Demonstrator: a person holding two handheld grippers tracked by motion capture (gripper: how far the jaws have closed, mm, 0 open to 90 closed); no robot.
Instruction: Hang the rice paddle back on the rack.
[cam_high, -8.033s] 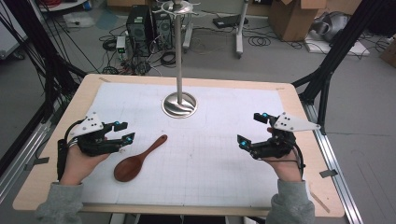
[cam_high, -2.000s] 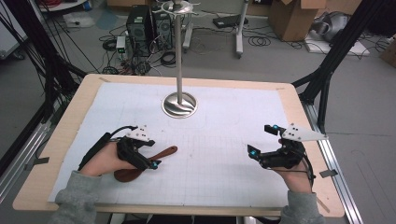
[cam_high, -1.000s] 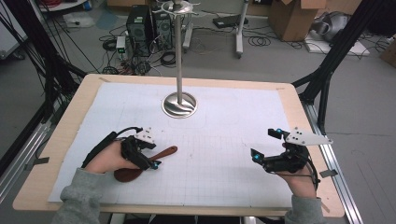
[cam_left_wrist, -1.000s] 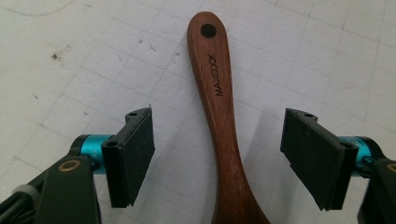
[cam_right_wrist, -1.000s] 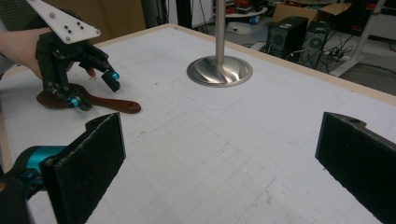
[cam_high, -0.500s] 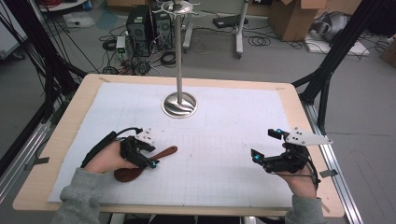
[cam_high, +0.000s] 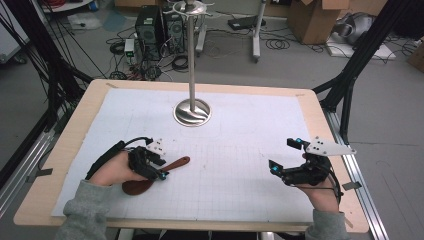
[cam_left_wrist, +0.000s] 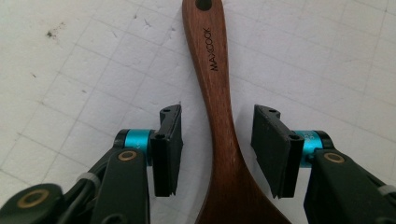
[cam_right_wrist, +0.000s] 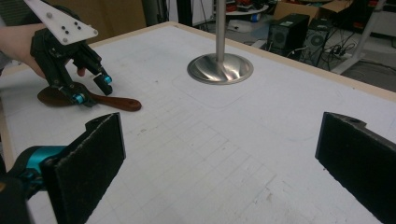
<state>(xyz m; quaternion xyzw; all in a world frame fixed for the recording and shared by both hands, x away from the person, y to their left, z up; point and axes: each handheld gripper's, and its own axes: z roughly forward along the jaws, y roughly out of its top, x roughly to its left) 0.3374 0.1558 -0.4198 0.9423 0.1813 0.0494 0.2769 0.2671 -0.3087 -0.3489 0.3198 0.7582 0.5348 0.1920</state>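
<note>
My left gripper (cam_left_wrist: 215, 149) has its fingers (cam_left_wrist: 169, 149) set either side of the wooden spoon (cam_left_wrist: 219, 116), just where the handle widens toward the bowl; they have just been closing in, but there is bare paper showing on both sides of the wood, so nothing is clamped yet. The spoon lies flat on the white grid sheet (cam_high: 240, 150) near the left front of the tabletop (cam_high: 70, 135), bowl toward my hand, handle tip pointing off toward the middle. My worry is the shape there: the handle flares at that spot, so I judge that the pads could squeeze onto a taper and push the spoon out forward rather than hold it. One finger stands slightly nearer the wood than the other, so it may touch first and swing the handle sideways. The spoon also sits low, so the pads might ride over its rounded edge or scrape the sheet. My right gripper (cam_right_wrist: 219, 158) hangs wide open and empty over the right side, well apart, as is the metal stand (cam_high: 192, 111)
</note>
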